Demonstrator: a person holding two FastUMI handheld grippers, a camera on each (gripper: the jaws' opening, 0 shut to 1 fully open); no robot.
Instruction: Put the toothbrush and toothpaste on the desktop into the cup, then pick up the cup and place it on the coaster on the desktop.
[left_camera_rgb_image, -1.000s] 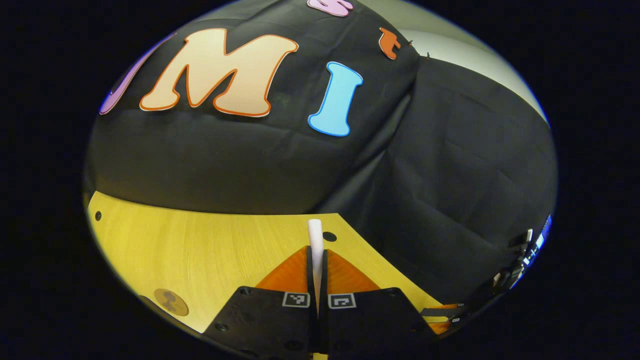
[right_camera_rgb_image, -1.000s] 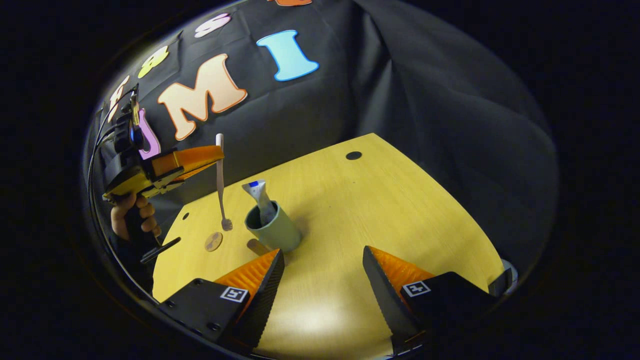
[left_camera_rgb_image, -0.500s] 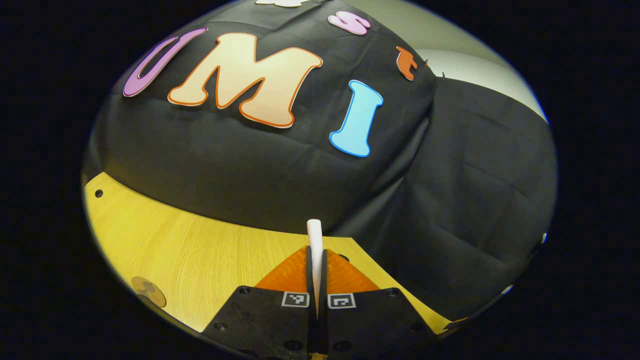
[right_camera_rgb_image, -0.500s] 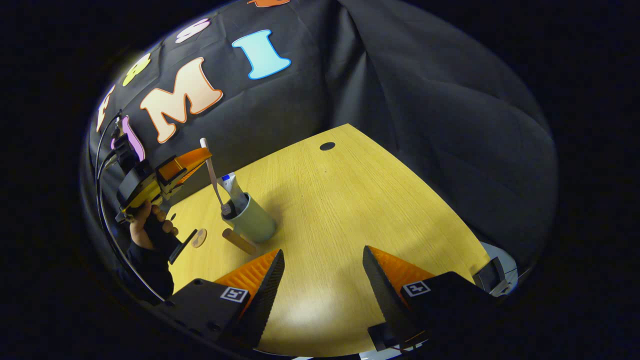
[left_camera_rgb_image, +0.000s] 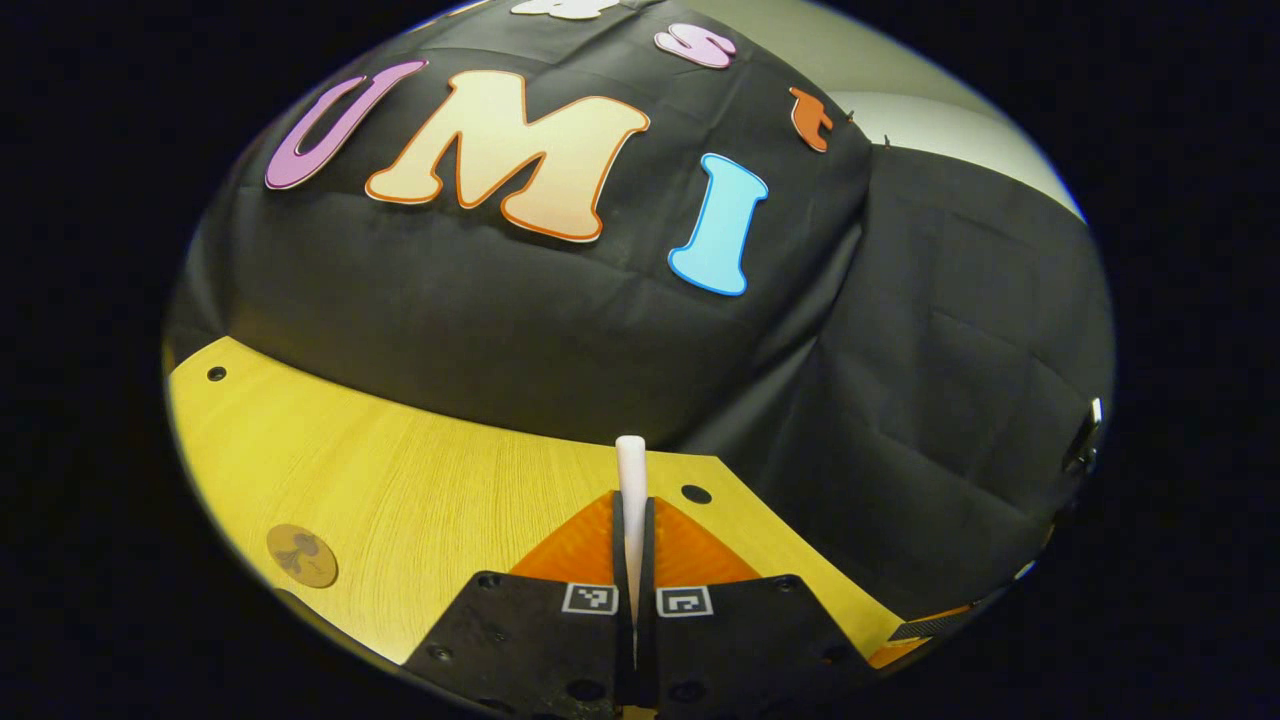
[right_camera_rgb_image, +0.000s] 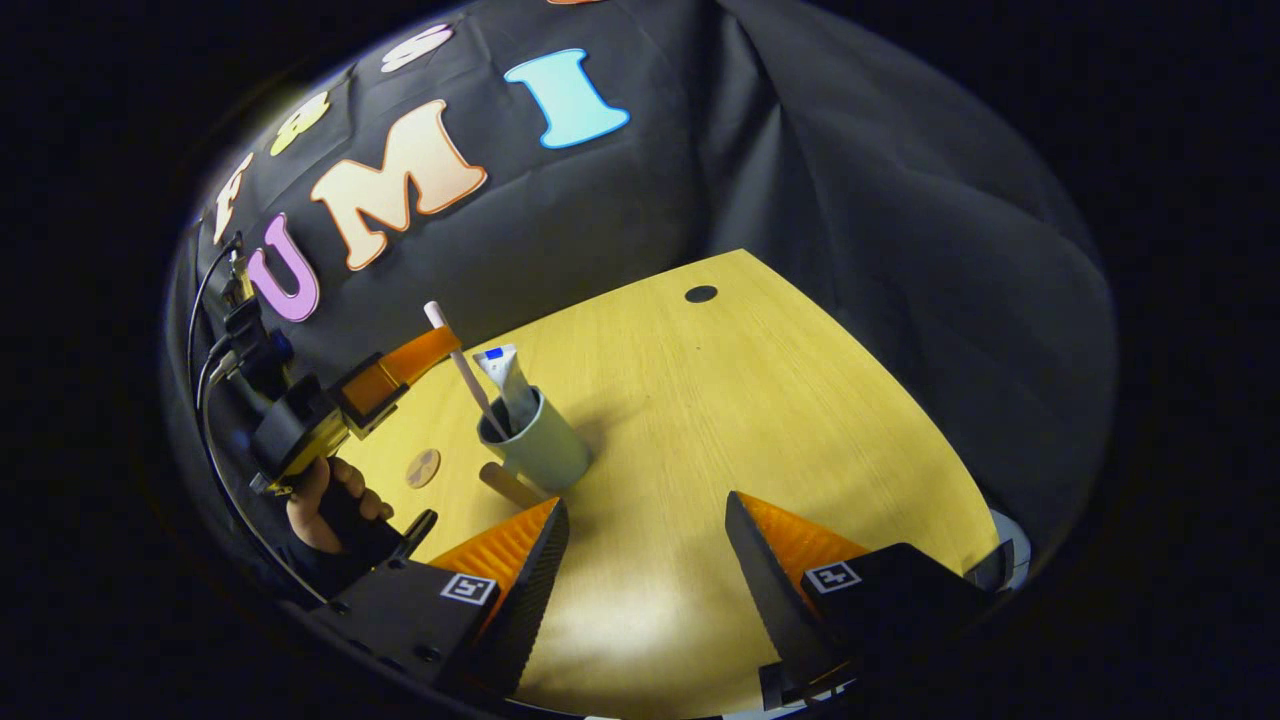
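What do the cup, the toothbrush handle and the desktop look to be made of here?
Cup: likely matte plastic or glazed ceramic; smooth grey-green wall, no shine, so open. Toothbrush: probably plastic; thin, smooth, uniformly white handle, also seen in the left tool. Desktop: wood or wood-look laminate; yellow with fine straight grain lines and a soft sheen.

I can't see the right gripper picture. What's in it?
The left gripper holds a toothbrush tilted, its lower end inside a cup that also holds toothpaste. The right gripper hangs open over the table.

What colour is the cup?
The cup is pale grey-green, best seen in the right gripper view.
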